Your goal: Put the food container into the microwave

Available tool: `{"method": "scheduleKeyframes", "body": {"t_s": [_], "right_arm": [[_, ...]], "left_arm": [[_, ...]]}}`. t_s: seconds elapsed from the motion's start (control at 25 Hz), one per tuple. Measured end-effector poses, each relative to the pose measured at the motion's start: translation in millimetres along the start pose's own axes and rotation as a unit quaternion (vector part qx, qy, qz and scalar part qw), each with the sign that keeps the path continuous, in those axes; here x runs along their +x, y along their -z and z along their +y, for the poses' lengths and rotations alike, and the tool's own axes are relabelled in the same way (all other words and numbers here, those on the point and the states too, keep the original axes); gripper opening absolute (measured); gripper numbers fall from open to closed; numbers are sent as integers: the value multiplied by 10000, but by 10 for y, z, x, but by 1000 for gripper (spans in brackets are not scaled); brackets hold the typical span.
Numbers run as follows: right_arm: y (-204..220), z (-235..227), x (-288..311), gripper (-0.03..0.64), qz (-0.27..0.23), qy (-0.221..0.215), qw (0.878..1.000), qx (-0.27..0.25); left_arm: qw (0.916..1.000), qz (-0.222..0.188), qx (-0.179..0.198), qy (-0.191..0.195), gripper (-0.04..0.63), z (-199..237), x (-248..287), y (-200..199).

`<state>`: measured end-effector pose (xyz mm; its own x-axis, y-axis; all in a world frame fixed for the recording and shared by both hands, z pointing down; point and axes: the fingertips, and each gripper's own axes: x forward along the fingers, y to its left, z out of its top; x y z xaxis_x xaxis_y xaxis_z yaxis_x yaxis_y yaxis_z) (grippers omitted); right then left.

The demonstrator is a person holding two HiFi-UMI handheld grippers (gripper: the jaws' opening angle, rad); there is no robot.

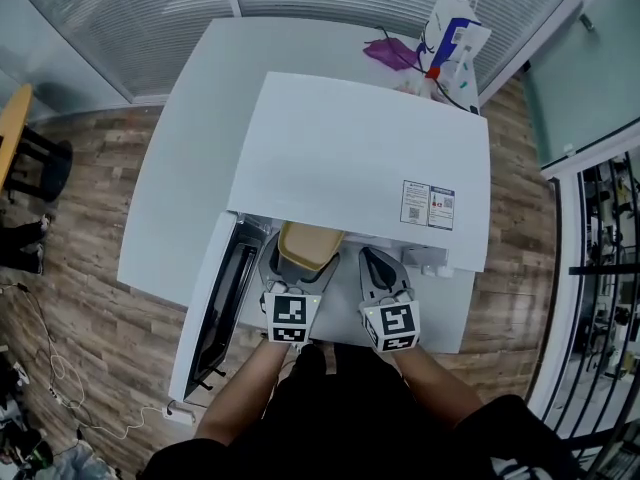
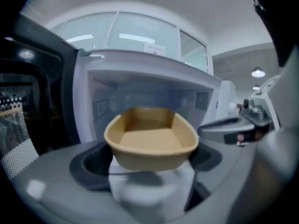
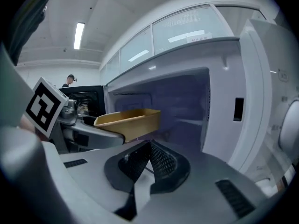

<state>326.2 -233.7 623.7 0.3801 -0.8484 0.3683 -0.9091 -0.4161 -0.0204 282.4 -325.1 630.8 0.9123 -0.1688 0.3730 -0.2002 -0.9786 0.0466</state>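
The left gripper clamps the tan food container at the open microwave mouth, the right gripper is closed and empty, and the next move is likely sliding it inside.

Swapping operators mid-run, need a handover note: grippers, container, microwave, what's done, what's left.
Left gripper: shut on the food container, holding it level in the air at the microwave mouth.
Right gripper: shut, empty, alongside.
Door: open, to the left.
Done: container in grasp, at the opening.
Left: move it into the cavity, set it down, release, withdraw; probably close the door.
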Motion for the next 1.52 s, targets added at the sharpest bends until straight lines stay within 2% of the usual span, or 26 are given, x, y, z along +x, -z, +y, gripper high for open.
{"method": "scheduleKeyframes", "body": {"t_s": [0.32,0.56,1.16,1.36,1.52], "right_arm": [[185,5,32,-2,207,-83,9996,167],[184,-81,40,-2,181,-63,9998,-71],[125,7,66,-2,117,-213,9987,-442],[93,37,55,-2,47,-199,9982,-563],[81,37,43,-2,1,-121,9986,-517]], "left_arm": [[10000,60,-15,16,495,24,364,-27],[9997,173,53,146,495,-52,577,40],[9985,367,25,-399,499,65,809,165],[9983,487,-49,-328,569,46,825,224],[9983,479,-88,-315,574,45,747,225]]}}
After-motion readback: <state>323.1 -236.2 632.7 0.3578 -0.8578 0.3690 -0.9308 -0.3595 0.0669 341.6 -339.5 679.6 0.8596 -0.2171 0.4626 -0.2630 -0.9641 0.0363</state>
